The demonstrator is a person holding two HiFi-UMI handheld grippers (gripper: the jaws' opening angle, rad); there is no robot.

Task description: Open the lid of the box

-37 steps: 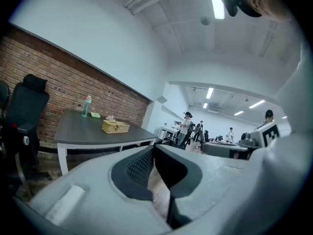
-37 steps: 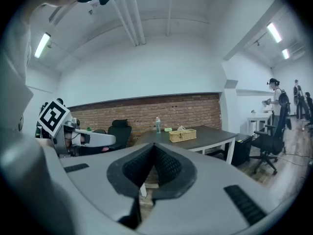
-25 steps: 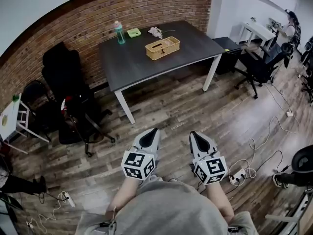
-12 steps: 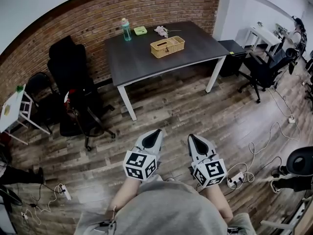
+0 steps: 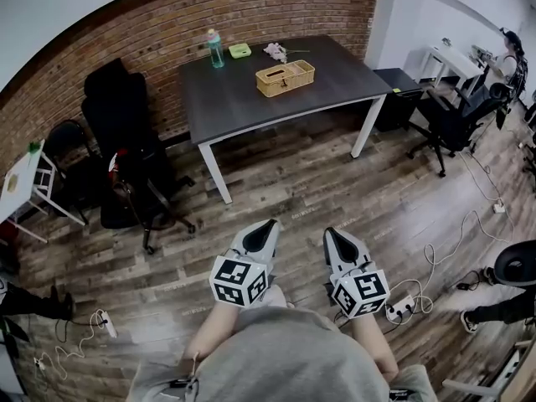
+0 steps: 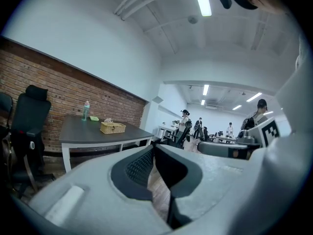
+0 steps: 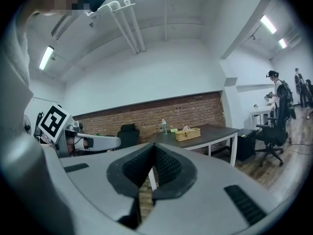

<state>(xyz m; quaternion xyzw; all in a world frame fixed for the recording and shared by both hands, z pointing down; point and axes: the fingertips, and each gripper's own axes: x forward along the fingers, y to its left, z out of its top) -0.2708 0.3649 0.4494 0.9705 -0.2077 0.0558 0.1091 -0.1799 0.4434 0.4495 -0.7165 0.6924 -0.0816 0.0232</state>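
A woven tan box (image 5: 285,78) with its lid down sits on the dark table (image 5: 243,107) across the room; it also shows as the box (image 6: 113,127) in the left gripper view and the box (image 7: 188,134) in the right gripper view. My left gripper (image 5: 266,224) and right gripper (image 5: 330,230) are held side by side near my body, far from the table. Both are shut with nothing between their jaws, as the left gripper (image 6: 152,148) and the right gripper (image 7: 154,147) show in their own views.
A green bottle (image 5: 216,48), a green pad (image 5: 240,51) and crumpled cloth (image 5: 275,52) lie on the table behind the box. Black office chairs (image 5: 126,157) stand left of the table. Cables and a power strip (image 5: 402,304) lie on the wooden floor at right. People stand far off.
The view has shifted slightly, so the table now sits a little further right in the head view. Both grippers stay shut and side by side.
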